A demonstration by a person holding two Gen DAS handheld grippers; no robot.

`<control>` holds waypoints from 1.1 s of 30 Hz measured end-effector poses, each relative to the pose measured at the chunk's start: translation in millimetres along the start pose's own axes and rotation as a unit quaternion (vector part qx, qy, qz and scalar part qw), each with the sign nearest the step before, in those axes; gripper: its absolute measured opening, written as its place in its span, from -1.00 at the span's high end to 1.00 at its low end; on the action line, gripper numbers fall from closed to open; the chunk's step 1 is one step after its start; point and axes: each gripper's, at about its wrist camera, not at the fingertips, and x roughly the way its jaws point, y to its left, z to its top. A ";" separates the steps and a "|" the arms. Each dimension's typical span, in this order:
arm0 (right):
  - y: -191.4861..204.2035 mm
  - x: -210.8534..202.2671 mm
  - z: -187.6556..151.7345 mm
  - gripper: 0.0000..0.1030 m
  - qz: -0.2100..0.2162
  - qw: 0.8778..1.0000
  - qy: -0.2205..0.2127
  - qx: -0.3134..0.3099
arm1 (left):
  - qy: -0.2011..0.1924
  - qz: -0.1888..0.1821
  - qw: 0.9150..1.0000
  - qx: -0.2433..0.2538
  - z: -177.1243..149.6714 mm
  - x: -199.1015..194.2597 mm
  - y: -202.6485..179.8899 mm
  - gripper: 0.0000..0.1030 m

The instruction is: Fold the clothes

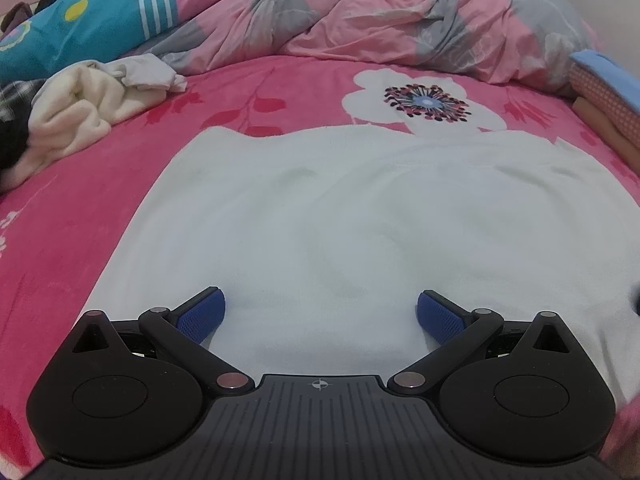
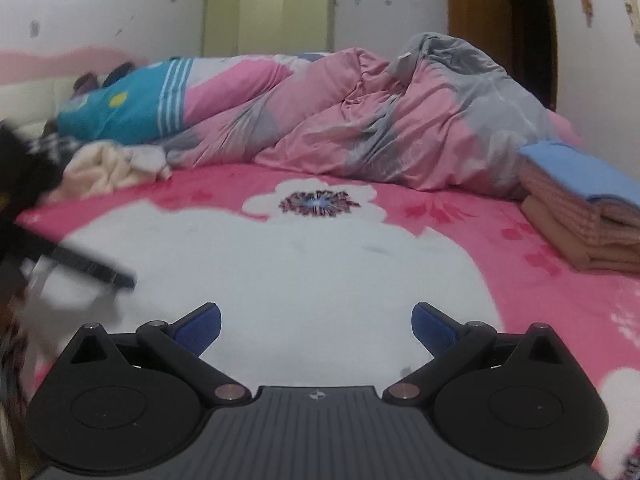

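A white garment [image 1: 340, 216] lies spread flat on the pink flowered bedsheet [image 1: 80, 240]. My left gripper [image 1: 321, 316] hovers over its near part, fingers wide open, with nothing between the blue pads [image 1: 200, 318]. The same white garment [image 2: 304, 272] fills the middle of the right wrist view. My right gripper [image 2: 316, 326] is open above its near edge, holding nothing. The other gripper shows as a dark blurred shape [image 2: 92, 268] at the left of the right wrist view, over the garment's left side.
A crumpled cream and white pile of clothes [image 1: 88, 108] lies at the far left. A rumpled pink and grey duvet [image 1: 360, 20] runs along the back. Folded clothes [image 2: 584, 208] are stacked at the right. A cabinet [image 2: 268, 20] and a door [image 2: 504, 16] stand beyond the bed.
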 end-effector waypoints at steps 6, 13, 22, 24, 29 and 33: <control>21.1 6.5 -31.3 -1.00 -0.022 0.999 0.020 -0.023 | -0.014 -0.014 1.000 0.007 -16.7 -11.7 15.3 -1.00; 8.8 -29.5 -31.2 -1.00 -0.018 0.999 0.046 -0.004 | -0.010 -0.021 0.999 0.042 -37.4 -28.1 27.8 -1.00; 69.2 16.0 7.4 -1.00 0.043 0.998 -0.001 -0.051 | 0.010 0.065 0.996 0.067 -31.7 -54.5 53.5 -1.00; 83.5 23.7 -1.6 -1.00 0.053 0.996 0.018 -0.063 | -0.008 0.120 0.989 0.088 -27.0 -66.1 62.5 -1.00; 93.6 -3.7 -19.5 -1.00 0.096 0.992 0.026 -0.078 | -0.038 0.169 0.981 0.086 -14.2 -77.3 81.4 -1.00; 76.3 -21.5 -13.7 -1.00 0.095 0.992 0.013 -0.081 | -0.029 0.136 0.988 0.065 -8.3 -63.7 75.7 -1.00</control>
